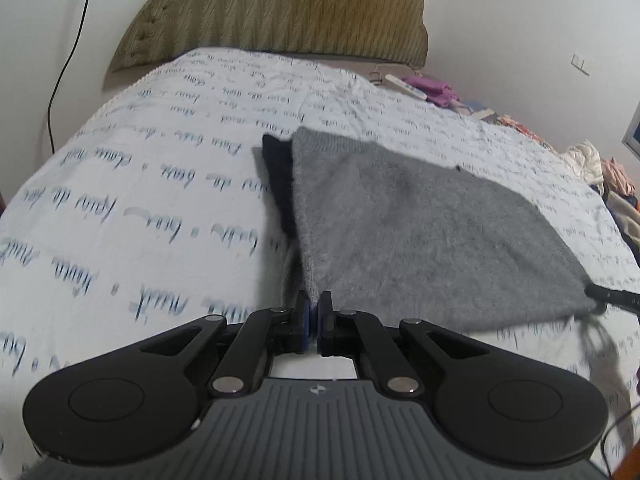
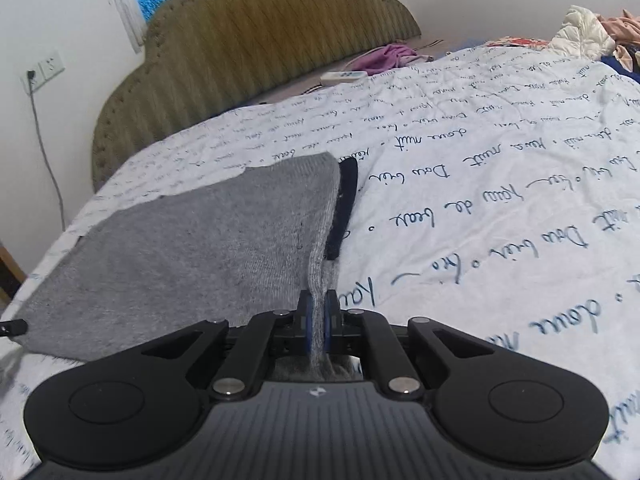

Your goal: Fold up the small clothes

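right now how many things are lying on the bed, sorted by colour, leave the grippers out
grey: 1, grey knit garment
dark navy: 1, dark cloth under the grey one's edge
purple: 1, purple cloth by the headboard
white: 1, white remote
mixed colours: 1, clothes heap, pieces too tangled to count
total: 5

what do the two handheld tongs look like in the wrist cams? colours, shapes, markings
Both look identical. Left tongs and right tongs: matte black linkage arms with silver round pivot pins, two large rounded black side lobes with a circular recess each, blue pads on the inner finger faces, and a ribbed dark grey body with a small white diamond logo. No hands or sleeves visible.
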Available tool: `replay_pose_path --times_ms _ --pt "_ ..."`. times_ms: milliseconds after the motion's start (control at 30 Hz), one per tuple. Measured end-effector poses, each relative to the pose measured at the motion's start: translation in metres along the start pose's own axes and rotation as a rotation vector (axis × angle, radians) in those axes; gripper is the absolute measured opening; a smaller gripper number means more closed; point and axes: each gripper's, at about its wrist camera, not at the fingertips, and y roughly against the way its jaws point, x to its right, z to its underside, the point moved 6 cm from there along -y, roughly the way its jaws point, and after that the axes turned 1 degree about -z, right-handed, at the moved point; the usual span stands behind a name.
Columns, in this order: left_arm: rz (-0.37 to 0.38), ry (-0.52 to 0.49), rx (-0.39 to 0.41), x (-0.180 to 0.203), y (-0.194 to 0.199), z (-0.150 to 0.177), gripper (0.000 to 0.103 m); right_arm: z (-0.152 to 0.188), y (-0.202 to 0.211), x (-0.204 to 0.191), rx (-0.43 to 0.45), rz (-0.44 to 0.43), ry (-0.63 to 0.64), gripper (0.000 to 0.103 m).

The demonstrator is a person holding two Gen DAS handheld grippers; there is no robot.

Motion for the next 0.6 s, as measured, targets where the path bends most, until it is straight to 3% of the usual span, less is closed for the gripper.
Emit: replay_pose_path --times_ms 100,200,300,367,433,500,533,600 --pt "-0.029 -0.047 -0.038 -0.001 -0.009 0.016 0.002 0.011 0.005 0.003 -0.048 0.004 0.029 0.005" --pt "-0.035 -0.041 -0.042 -0.002 -0.014 0.011 0.003 0.013 -0.002 0.008 -0.062 0.042 0.014 0.007" --pt "-0.074 -0.081 -0.043 0.000 -0.011 0.004 0.007 -0.001 0.007 -0.001 0.020 0.139 0.039 0.008" --pt "-0.097 -0.107 -0.032 0.005 -0.005 0.003 0.019 -0.009 0.014 -0.024 0.080 0.170 0.150 0.009" --pt "-0.131 -0.128 0.011 0.009 0.004 -0.002 0.028 -0.012 0.013 -0.049 0.087 0.093 0.196 0.012" --pt "-0.165 -0.145 0.063 0.015 0.012 -0.011 0.054 -0.007 0.001 -0.075 0.039 -0.003 0.220 0.020" --pt "-0.172 -0.147 0.089 0.019 0.014 -0.017 0.059 -0.004 -0.007 -0.085 0.017 -0.033 0.220 0.026" --pt "-0.158 -0.146 0.125 0.030 0.012 -0.029 0.067 0.003 -0.022 -0.108 -0.031 -0.084 0.238 0.030"
